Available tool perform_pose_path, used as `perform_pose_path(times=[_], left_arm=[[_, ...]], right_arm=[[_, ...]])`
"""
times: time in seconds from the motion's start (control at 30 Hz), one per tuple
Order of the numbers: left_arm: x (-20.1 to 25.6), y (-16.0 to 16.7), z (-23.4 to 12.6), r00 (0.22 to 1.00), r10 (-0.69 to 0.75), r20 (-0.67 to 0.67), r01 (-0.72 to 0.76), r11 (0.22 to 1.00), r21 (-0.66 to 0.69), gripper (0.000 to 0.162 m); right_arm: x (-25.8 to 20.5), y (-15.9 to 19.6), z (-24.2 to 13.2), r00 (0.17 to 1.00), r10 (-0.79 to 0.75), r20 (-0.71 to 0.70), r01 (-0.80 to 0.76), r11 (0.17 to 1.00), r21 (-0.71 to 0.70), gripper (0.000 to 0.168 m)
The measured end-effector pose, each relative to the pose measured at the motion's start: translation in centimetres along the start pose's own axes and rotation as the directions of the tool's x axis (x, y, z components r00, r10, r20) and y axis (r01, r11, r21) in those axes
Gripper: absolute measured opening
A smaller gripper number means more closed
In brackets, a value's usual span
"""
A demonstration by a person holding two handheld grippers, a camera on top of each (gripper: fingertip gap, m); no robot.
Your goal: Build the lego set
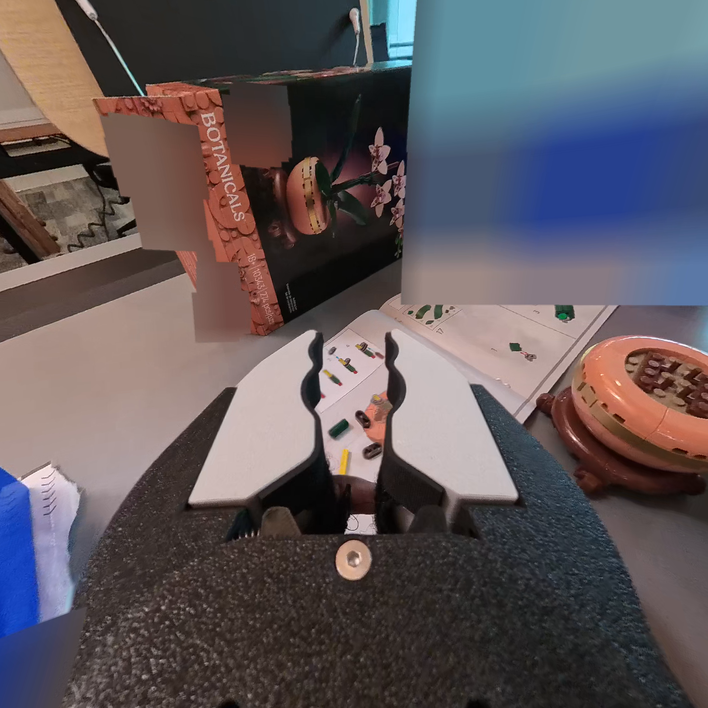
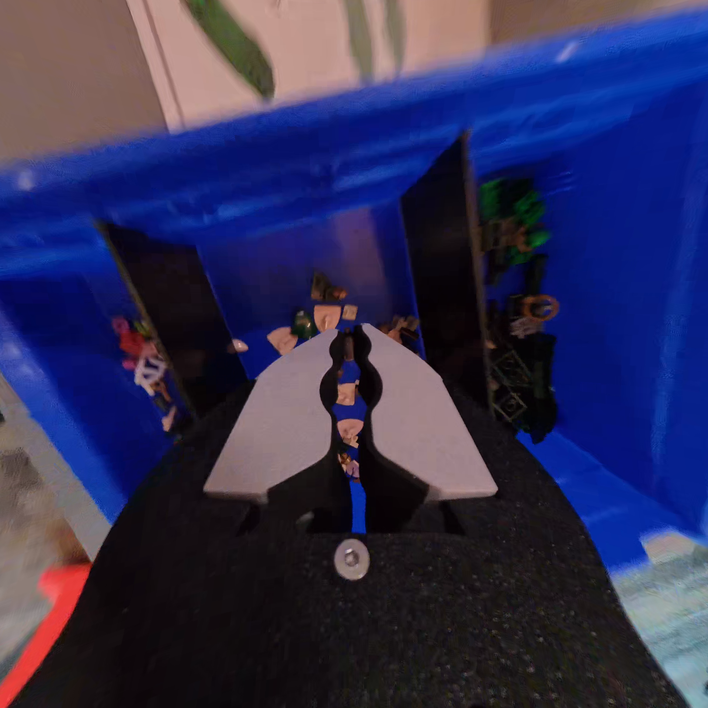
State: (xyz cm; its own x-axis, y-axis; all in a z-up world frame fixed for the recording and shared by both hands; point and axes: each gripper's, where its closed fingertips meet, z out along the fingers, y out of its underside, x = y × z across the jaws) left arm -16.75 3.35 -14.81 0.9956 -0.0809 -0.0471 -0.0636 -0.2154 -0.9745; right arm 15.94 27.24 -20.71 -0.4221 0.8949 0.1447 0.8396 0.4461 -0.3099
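Note:
My left gripper (image 1: 351,339) is open and empty, hovering low over the open instruction booklet (image 1: 479,344). Between its fingers, loose on the page, lie a small green cylinder (image 1: 338,428), two dark brown link pieces (image 1: 364,418) and a thin yellow rod (image 1: 344,459). The part-built peach pot on its brown stand (image 1: 647,413) sits to the right. My right gripper (image 2: 349,334) is inside the middle compartment of a blue parts bin (image 2: 383,126), its jaws closed on a small dark brown piece (image 2: 348,346) at the tips.
The set's box (image 1: 306,199) stands behind the booklet. A corner of the blue bin (image 1: 15,536) shows at the left. Black dividers (image 2: 440,276) split the bin; green and dark pieces (image 2: 513,230) fill the right compartment, pink and white ones (image 2: 141,356) the left, peach ones (image 2: 325,316) the middle.

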Motion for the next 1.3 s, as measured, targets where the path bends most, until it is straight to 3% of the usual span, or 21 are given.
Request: perform_pose_path(times=[0.17,0.3,0.4,0.5,0.63,0.77,0.93,1.07,1.3], left_arm=[[1.6,0.3,0.0,0.994,-0.032,-0.102,0.038,0.998,0.058,0.030],[2.7,0.8,-0.1,0.986,-0.007,-0.168,0.021,0.997,0.078,0.031],[2.9,1.3,0.0,0.984,0.036,-0.173,-0.024,0.997,0.074,0.031],[3.4,1.6,0.0,0.978,0.044,-0.202,-0.028,0.997,0.078,0.031],[3.9,1.8,-0.1,0.972,-0.008,-0.233,0.025,0.997,0.071,0.031],[4.0,2.2,-0.2,0.968,-0.033,-0.247,0.051,0.996,0.067,0.031],[3.8,1.6,-0.6,0.957,-0.100,-0.273,0.132,0.986,0.100,0.031],[3.5,1.3,-1.0,0.948,-0.140,-0.286,0.176,0.979,0.106,0.031],[1.2,2.7,-1.3,0.974,-0.169,-0.153,0.171,0.985,0.002,0.032]], right_arm=[[-0.1,-8.6,-7.3,0.961,0.177,-0.214,-0.089,0.926,0.367,0.005],[-3.2,-19.4,-11.2,0.952,0.259,-0.161,-0.063,0.683,0.728,0.005],[-5.4,-26.0,-8.2,0.974,0.227,0.001,-0.126,0.535,0.836,0.005],[-6.2,-29.4,-0.3,0.943,0.237,0.234,-0.329,0.553,0.766,0.005],[-6.3,-29.8,8.2,0.815,0.370,0.445,-0.575,0.609,0.547,0.005],[-6.3,-28.8,10.0,0.739,0.461,0.492,-0.667,0.607,0.432,0.005],[-6.0,-27.4,11.2,0.748,0.517,0.416,-0.659,0.652,0.375,0.006],[-5.8,-26.9,11.9,0.793,0.504,0.343,-0.607,0.705,0.367,0.020],[-4.5,-27.7,10.0,0.896,0.400,0.191,-0.438,0.733,0.520,0.030]])
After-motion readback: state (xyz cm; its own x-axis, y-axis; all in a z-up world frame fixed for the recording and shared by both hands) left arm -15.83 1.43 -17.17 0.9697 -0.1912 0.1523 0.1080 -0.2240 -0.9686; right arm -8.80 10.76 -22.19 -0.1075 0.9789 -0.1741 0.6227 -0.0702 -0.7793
